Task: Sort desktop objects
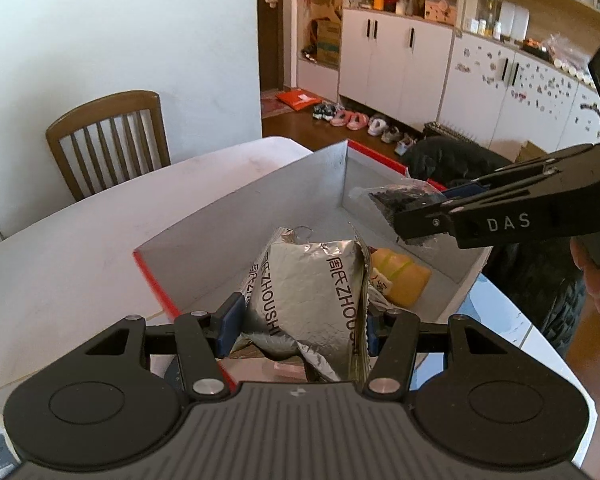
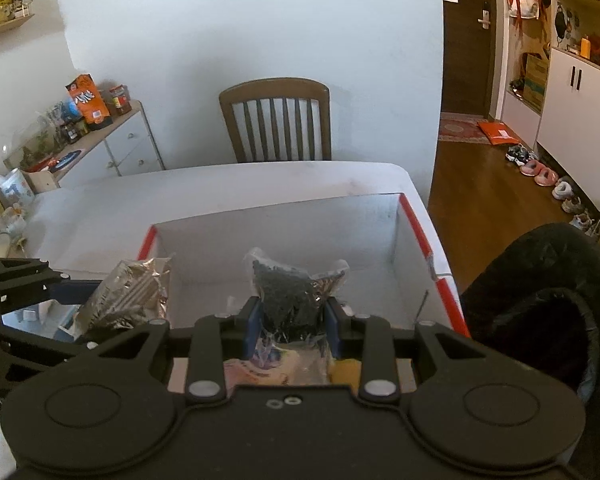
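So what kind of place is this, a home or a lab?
Most likely a home, a dining area by the entryway. A wooden chair stands at the white table, shoes line the floor by the cabinets, and snacks crowd a sideboard.

Light: soft, even daylight, moderately bright
Glare: sheen on the foil bag (image 1: 316,292); pale reflection at the table's (image 1: 80,248) near right corner
Shadows: faint, inside the box (image 2: 284,224)
Distortion: strong fisheye bending toward the frame edges
Focus: background slightly soft, dark corners vignetted
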Motion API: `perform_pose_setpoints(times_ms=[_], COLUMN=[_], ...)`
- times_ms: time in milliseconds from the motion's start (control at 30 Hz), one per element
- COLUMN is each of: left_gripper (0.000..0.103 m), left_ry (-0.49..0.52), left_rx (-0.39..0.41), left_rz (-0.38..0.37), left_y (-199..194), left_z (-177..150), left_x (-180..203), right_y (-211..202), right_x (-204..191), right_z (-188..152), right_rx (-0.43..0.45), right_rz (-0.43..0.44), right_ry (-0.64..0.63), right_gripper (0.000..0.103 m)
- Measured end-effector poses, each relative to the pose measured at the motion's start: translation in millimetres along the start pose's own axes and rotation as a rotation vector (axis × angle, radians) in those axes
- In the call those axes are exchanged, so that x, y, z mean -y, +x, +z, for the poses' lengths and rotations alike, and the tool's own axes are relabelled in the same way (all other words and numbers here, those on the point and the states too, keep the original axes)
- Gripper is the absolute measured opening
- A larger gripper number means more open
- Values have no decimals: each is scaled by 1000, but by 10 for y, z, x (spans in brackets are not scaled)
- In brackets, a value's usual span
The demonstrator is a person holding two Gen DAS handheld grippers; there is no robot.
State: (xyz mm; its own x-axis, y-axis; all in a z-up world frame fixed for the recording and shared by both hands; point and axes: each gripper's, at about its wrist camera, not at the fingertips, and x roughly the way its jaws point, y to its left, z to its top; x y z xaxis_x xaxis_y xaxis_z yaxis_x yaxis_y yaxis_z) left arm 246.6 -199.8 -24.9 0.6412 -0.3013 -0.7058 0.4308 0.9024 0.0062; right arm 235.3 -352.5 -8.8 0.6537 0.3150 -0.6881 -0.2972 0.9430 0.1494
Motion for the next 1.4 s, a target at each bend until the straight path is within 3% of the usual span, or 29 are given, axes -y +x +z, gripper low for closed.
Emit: perform_pose_setpoints(times_ms=[567, 1400], left_gripper=[56, 57], left_ry=[22, 34], left_rx=[-89, -195], left_rz=[25, 33], left_y=[475, 782], left_z=[18, 78], left_x=[99, 136], right_y=[478, 840], right_x=[203, 258], right_z=[-44, -74], right_rx=[-92, -193], right_rz=[-28, -27], right_ry=[-14, -91], right_gripper=[32, 35])
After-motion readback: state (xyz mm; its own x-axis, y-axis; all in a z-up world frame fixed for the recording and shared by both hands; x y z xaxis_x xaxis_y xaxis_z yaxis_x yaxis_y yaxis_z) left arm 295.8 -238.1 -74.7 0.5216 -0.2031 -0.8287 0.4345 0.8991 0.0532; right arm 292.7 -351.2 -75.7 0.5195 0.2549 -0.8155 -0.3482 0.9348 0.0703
